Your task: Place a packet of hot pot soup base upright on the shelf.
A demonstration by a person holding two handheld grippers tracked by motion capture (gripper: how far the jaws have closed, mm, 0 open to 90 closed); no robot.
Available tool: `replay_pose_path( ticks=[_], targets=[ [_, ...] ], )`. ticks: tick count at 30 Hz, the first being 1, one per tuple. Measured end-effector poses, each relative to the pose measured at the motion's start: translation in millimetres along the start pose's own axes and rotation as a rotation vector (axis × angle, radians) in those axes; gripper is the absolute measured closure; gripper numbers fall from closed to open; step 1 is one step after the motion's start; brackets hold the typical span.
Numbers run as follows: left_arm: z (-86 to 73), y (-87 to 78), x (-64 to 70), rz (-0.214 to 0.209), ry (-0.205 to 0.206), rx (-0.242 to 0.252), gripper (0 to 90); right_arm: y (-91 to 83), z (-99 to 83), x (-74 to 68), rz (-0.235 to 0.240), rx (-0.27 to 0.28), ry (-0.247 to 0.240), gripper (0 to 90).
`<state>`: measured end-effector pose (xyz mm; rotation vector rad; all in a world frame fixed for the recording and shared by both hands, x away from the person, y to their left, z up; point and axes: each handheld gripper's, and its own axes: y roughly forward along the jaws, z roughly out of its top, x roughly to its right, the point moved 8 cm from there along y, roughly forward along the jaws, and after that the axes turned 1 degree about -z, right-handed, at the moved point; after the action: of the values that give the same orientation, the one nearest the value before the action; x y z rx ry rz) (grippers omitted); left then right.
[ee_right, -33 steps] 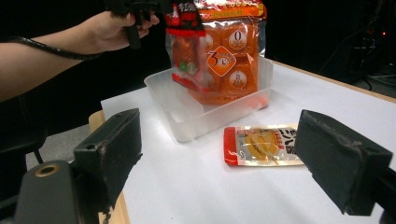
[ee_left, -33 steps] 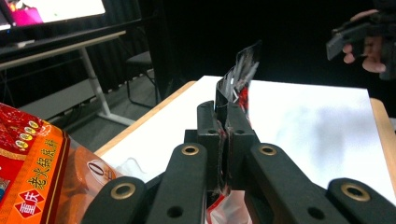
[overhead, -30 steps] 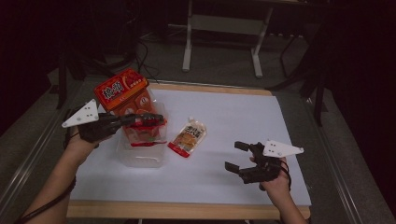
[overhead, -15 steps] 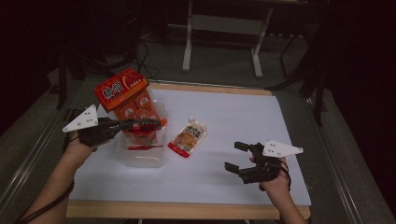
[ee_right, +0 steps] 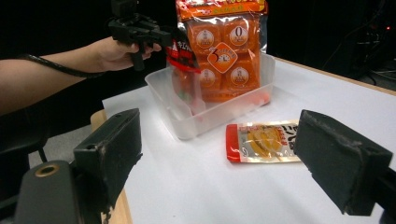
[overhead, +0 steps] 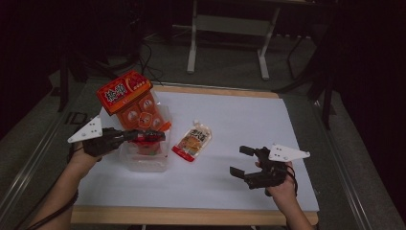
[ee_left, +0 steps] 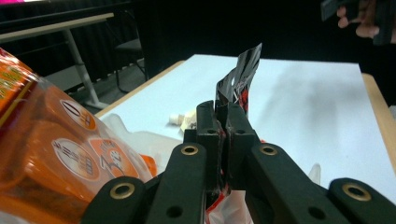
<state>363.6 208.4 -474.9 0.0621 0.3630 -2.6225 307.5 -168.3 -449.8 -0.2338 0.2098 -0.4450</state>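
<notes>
While the left gripper [overhead: 155, 136] pinches it shut-fingered, the red-and-black packet [ee_left: 240, 79] hangs left of centre in the high view, over the clear tub [overhead: 143, 160]; its print is unreadable. Behind stands an orange bag [ee_right: 223, 46] marked "0" and "3". At lower right, the right gripper [overhead: 242, 161] is spread, empty.

I see a yellow-and-red pouch [overhead: 192, 140] lying flat on the white table [overhead: 249, 120], near the big orange multipack [overhead: 132, 99].

The tall orange multi-pack snack bag [ee_right: 223, 51] is running off the top edge, and the clear plastic tub's [ee_right: 219, 114] wall is blurring its lower part.
</notes>
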Motion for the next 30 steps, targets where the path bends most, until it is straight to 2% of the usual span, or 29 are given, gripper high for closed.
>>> replay_pose_path(
  ticks=[10,16,22,24,26,28,29,30],
  targets=[
    [-15.2,4.5,5.6,-0.037,-0.024,-0.018,87.2,1.7,-2.5,0.2,0.007,-0.005,0.010,15.0],
    [-19.5,1.1,4.8,-0.039,-0.042,-0.017,87.1,2.5,-3.3,0.5,0.010,-0.005,0.015,15.0],
    [-21.6,0.2,4.1,-0.034,-0.040,-0.006,86.0,3.1,-2.9,-0.6,0.015,-0.006,0.017,15.0],
    [-20.3,0.1,2.8,-0.021,-0.042,0.001,80.5,3.4,-3.1,-0.7,0.015,-0.008,0.016,15.0],
    [-18.1,-0.4,0.4,0.008,-0.066,0.006,65.4,3.3,-3.0,-0.7,0.018,-0.007,0.018,15.0],
    [-16.0,-1.4,0.8,0.010,-0.074,0.008,62.8,3.3,-3.0,-0.5,0.017,-0.007,0.018,15.0],
    [-15.4,-1.4,1.1,0.015,-0.077,0.003,55.0,3.1,-3.0,0.0,0.018,-0.006,0.019,15.0],
    [-14.3,-1.4,1.5,0.021,-0.081,-0.003,51.3,3.1,-3.0,0.1,0.018,-0.007,0.019,15.0]
  ],
)
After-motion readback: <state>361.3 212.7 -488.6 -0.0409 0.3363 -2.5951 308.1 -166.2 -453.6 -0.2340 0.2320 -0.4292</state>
